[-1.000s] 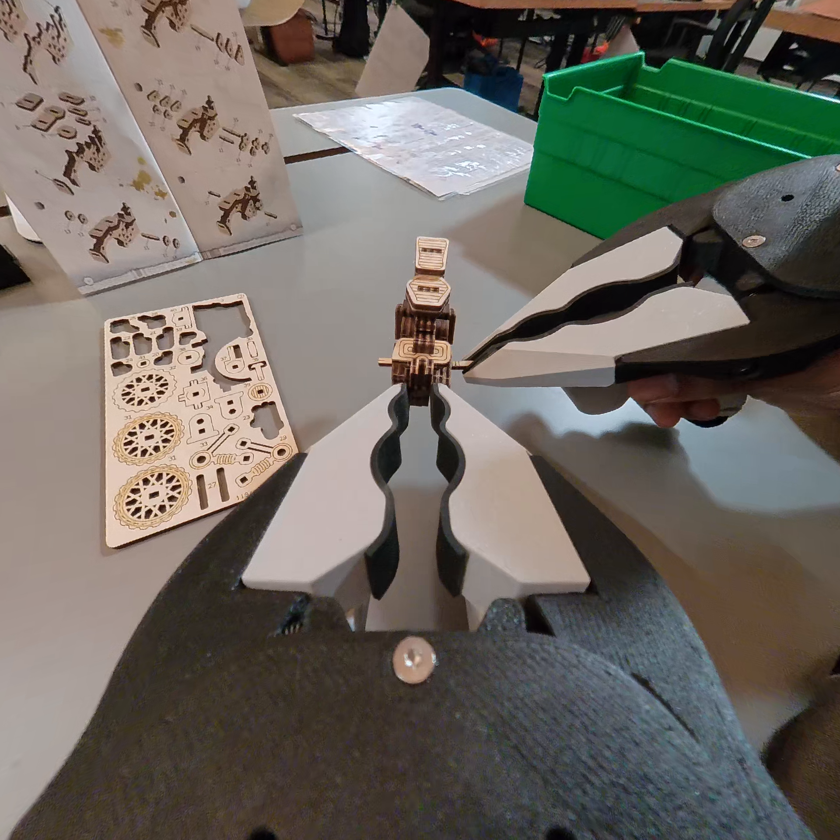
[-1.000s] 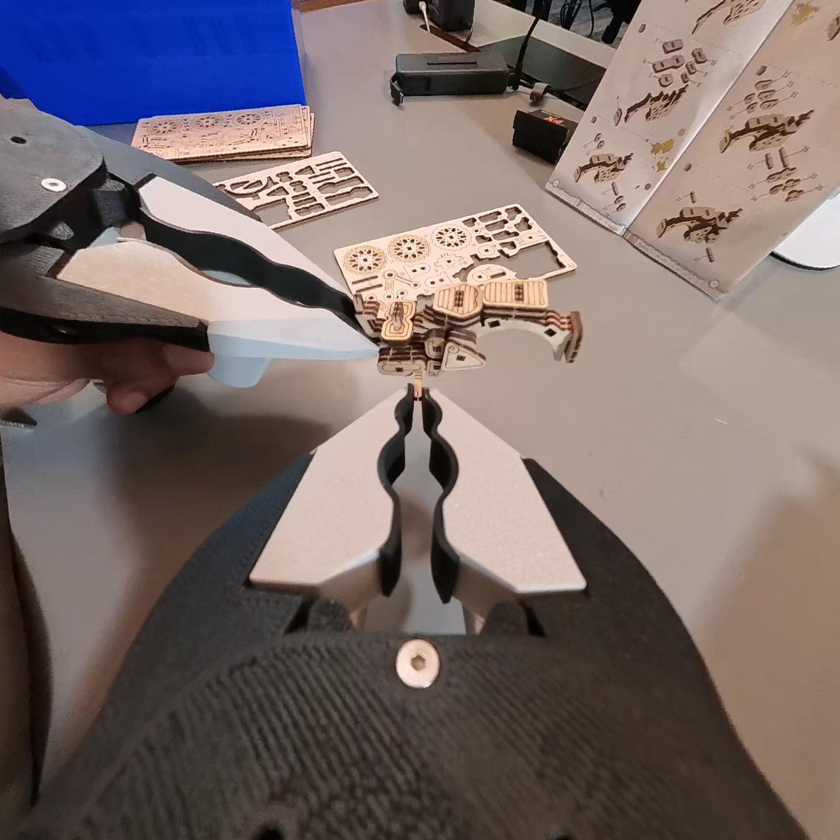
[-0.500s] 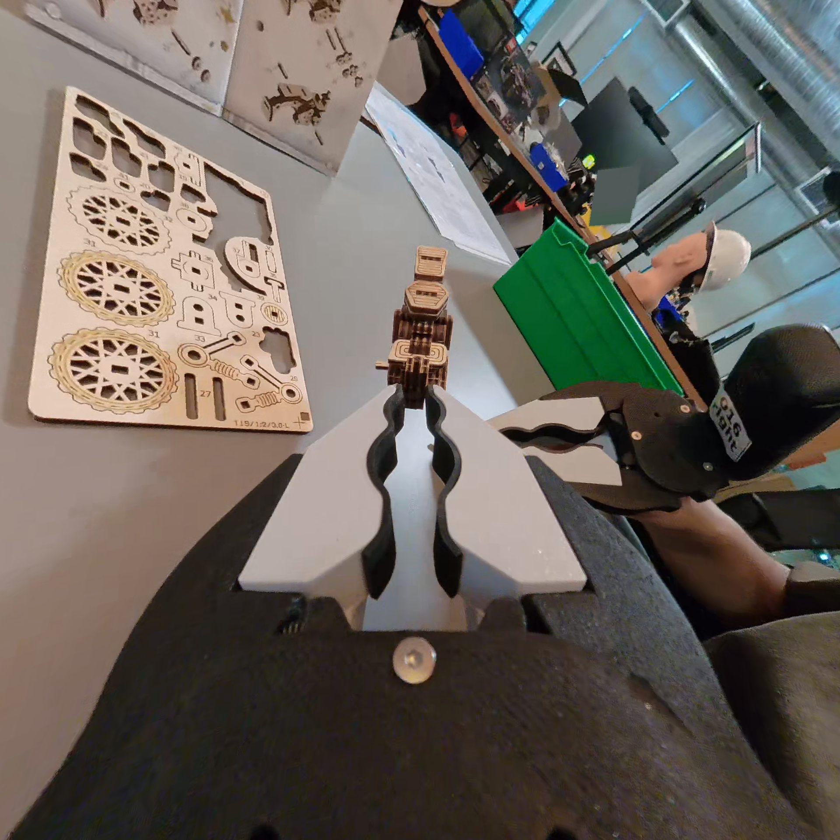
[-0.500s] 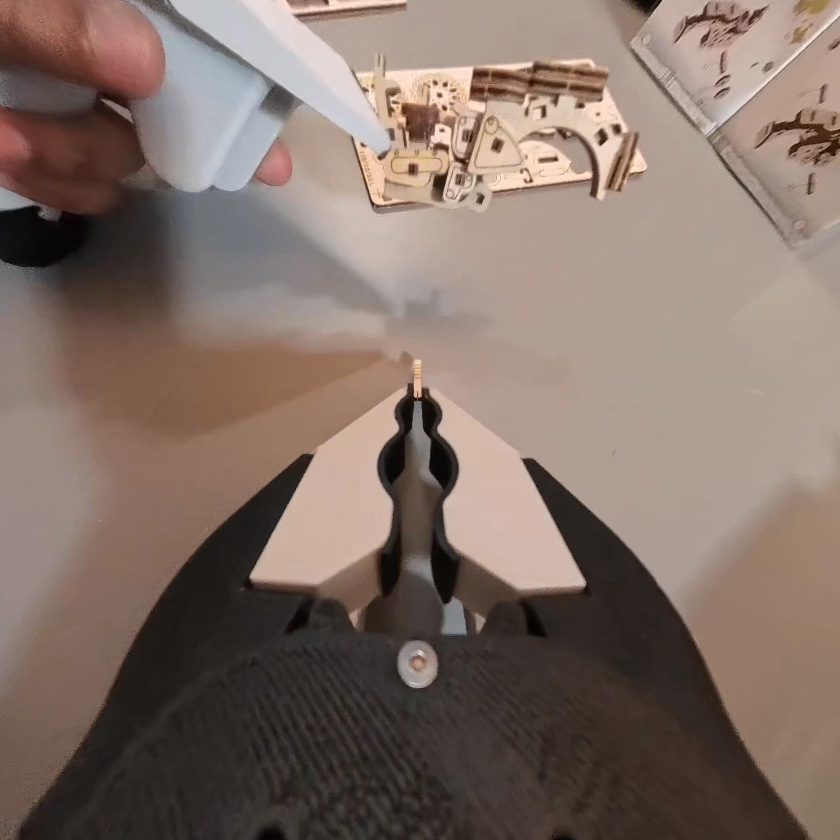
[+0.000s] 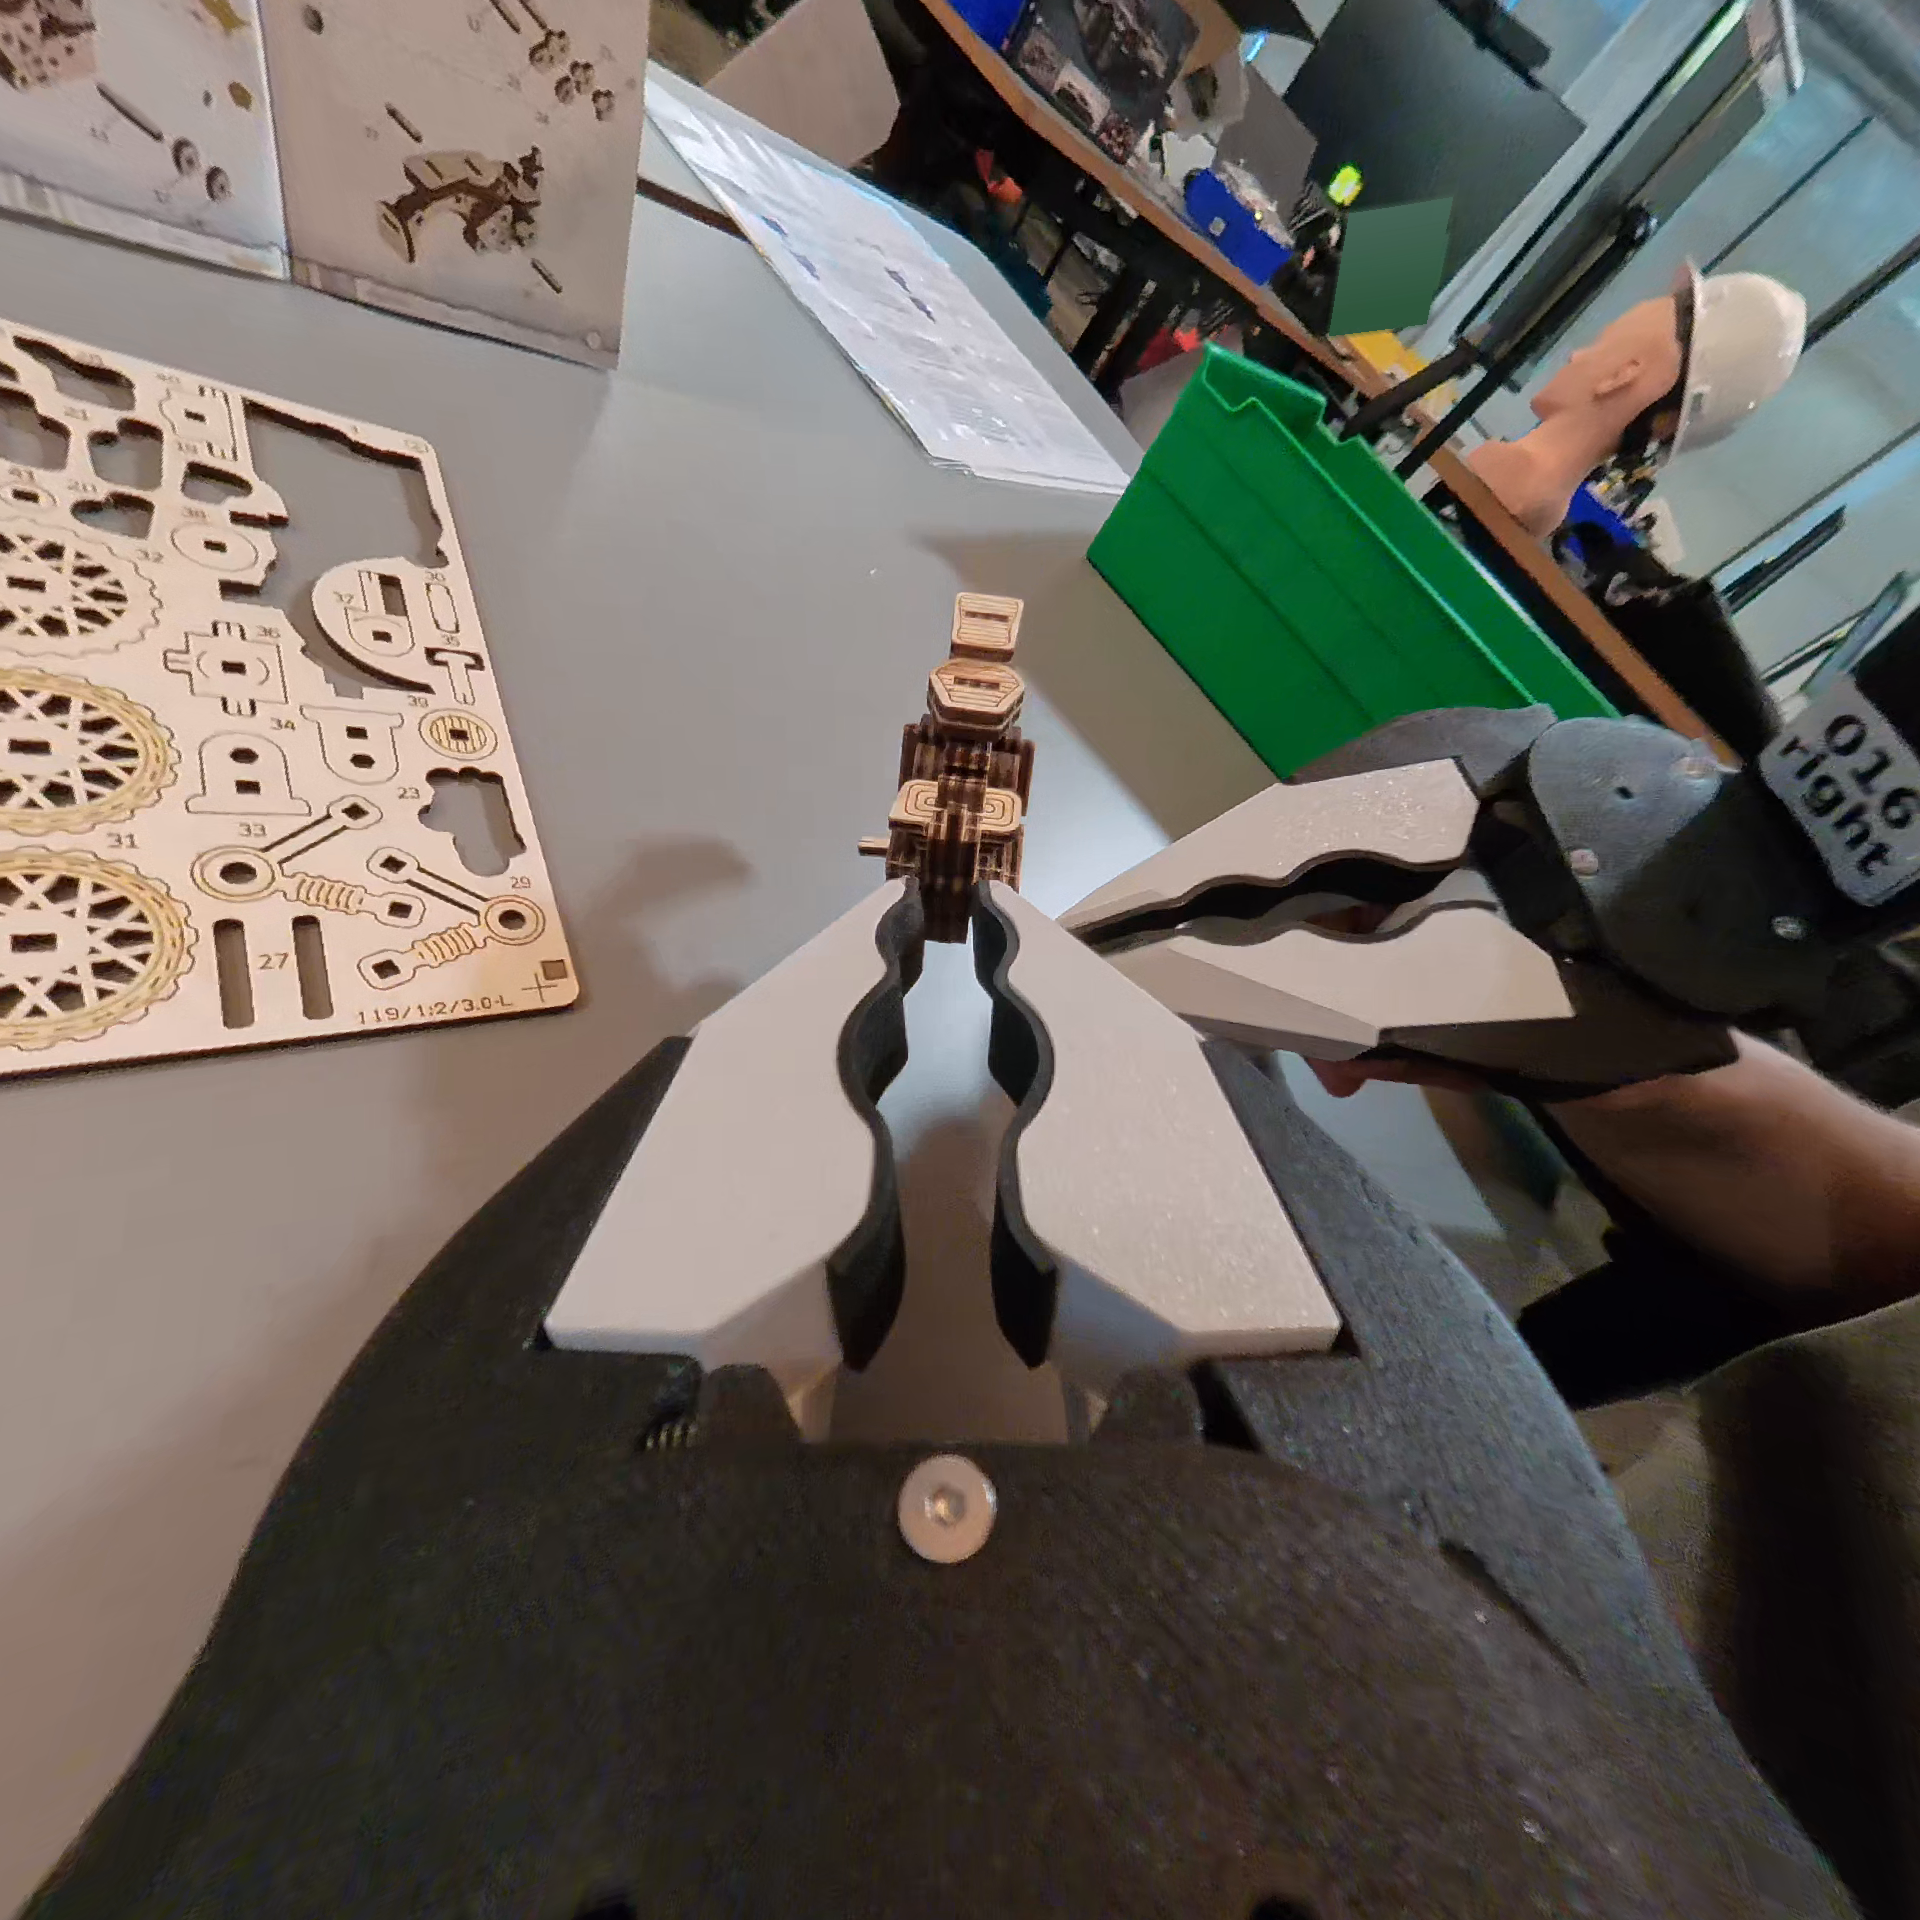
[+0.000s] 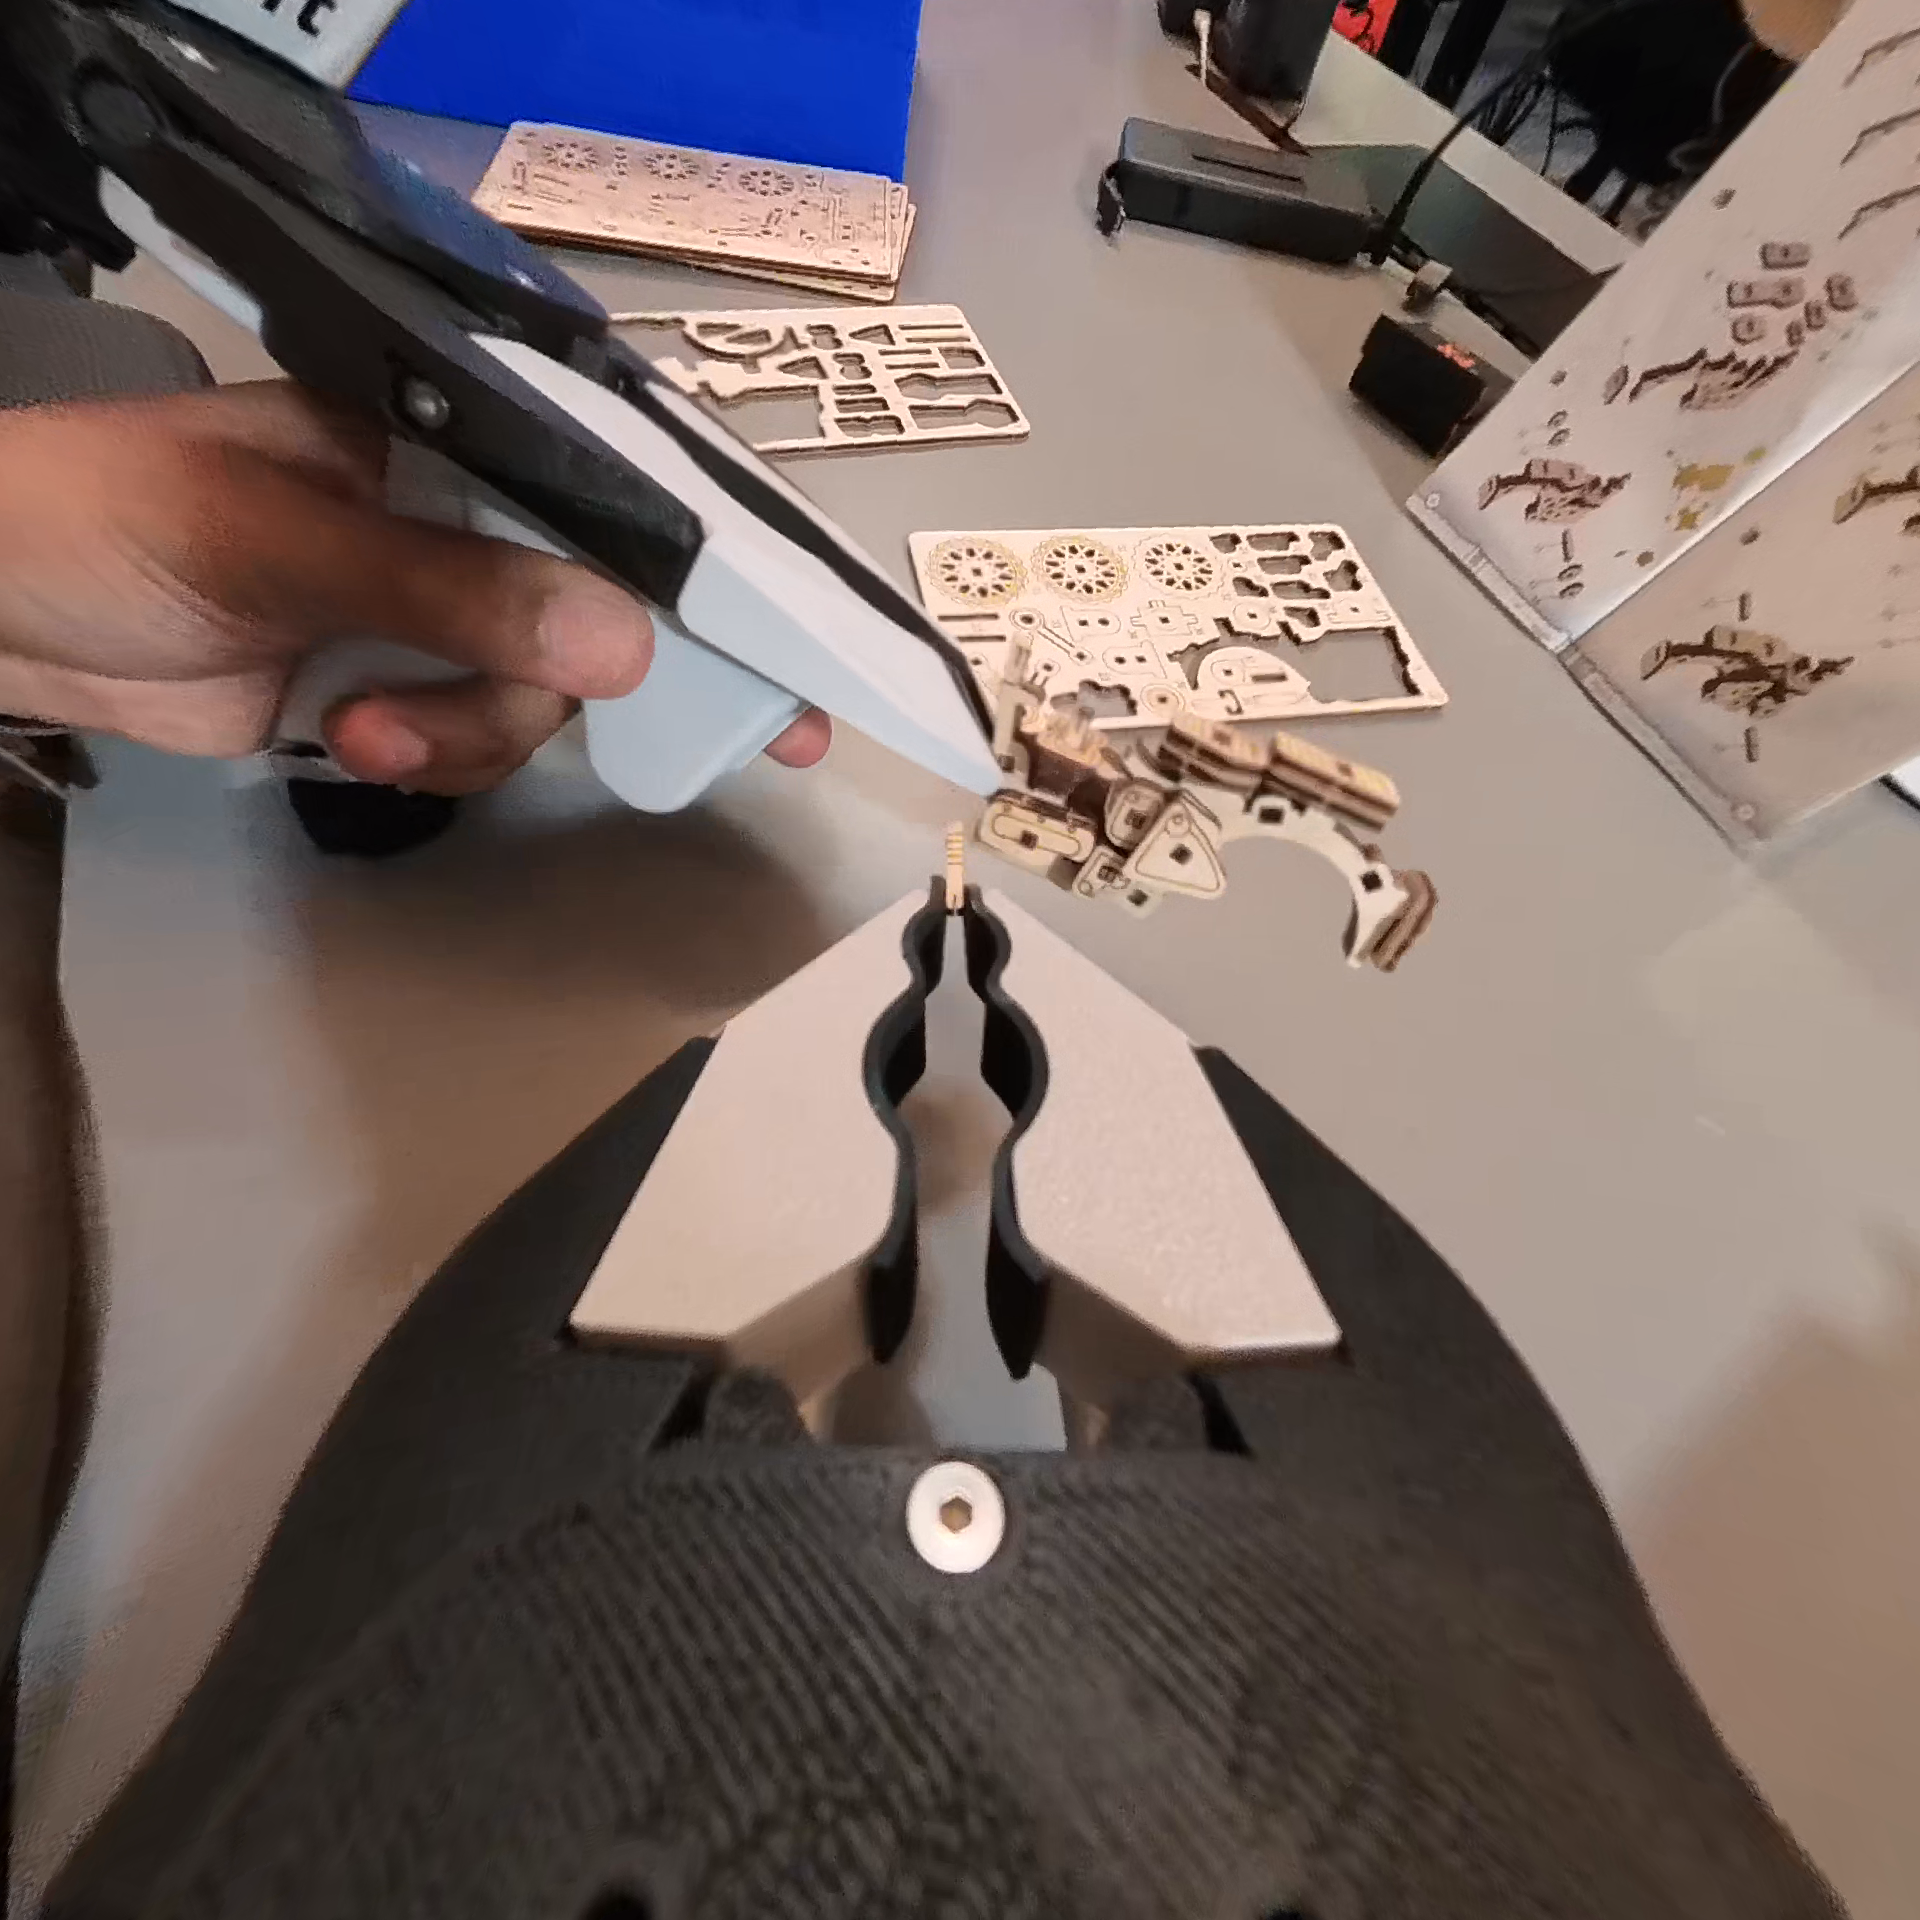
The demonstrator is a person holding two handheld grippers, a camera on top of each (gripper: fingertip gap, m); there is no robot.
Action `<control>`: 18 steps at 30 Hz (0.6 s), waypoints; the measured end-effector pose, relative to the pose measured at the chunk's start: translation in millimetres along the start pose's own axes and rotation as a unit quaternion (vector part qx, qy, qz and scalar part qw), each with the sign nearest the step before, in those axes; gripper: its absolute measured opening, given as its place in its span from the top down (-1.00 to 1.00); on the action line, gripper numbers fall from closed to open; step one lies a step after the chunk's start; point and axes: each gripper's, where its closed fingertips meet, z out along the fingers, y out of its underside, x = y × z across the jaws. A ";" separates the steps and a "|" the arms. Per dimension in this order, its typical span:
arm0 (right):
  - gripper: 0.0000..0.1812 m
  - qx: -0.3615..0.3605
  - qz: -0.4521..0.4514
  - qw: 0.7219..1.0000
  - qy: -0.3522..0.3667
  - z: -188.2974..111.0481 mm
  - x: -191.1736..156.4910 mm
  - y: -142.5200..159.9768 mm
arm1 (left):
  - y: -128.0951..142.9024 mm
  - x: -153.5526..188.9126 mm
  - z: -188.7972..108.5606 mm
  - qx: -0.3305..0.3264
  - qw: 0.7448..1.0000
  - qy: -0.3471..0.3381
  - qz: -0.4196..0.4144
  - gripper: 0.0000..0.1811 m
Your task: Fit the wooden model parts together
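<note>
A: What is nearest in the right wrist view?

B: The right tool. Its two fingers are pressed together on a small wooden pin, which stands up from the tips. Just beyond it hangs the wooden model, above the grey table and not touching it.

A: Who holds the model?

B: The left tool. In its own view the fingers are clamped on the lower end of the model, and the model points away from the camera. In the right wrist view the same tool comes in from the left, with a hand around its handle.

A: Does the pin touch the model?

B: I think not. A small gap shows between the pin and the near end of the model, but the picture is a little blurred there, so I am not fully sure.

A: And farther away?

B: On the table behind the model lies a flat wooden parts sheet with three wheels cut in it. Behind it is a second sheet, and then a stack of sheets before a blue box. At the right stands a folded instruction page with drawings. In the left wrist view a green bin stands on the table beyond the right tool.
</note>
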 end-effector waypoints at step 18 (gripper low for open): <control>0.99 0.041 0.029 0.998 -0.030 -3.6 -12.1 -15.8 | 2.8 -2.6 1.5 -0.011 0.999 -0.027 0.023 0.93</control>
